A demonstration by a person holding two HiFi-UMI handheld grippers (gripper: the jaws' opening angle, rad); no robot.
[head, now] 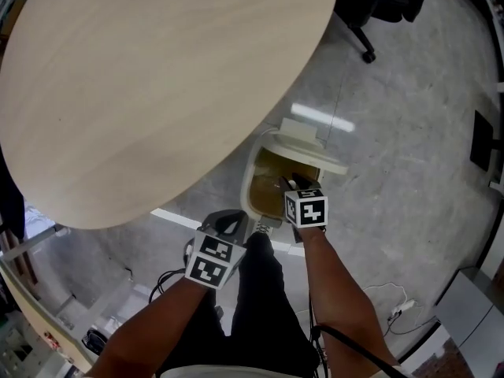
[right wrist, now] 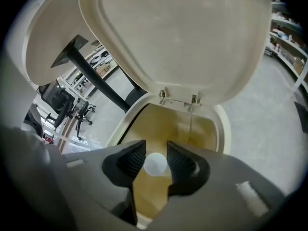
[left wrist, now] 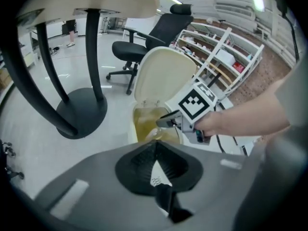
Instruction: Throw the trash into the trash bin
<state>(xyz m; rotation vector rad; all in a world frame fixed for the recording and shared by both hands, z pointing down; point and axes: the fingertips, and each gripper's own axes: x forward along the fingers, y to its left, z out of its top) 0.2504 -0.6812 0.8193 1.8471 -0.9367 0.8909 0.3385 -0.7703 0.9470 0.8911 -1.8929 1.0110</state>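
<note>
Grey floor (head: 394, 132), trash (right wrist: 155, 163) above open bin (right wrist: 220, 126)

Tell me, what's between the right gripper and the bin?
Only the white trash in the right gripper, above the open bin; the right gripper view shows it.

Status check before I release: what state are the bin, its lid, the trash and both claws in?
Bin lid: swung up, open.
Trash bin: uncovered, yellowish inside.
White round trash: gripped, held over the bin.
Right claw: shut on the white round trash.
Left claw: shut, empty.
</note>
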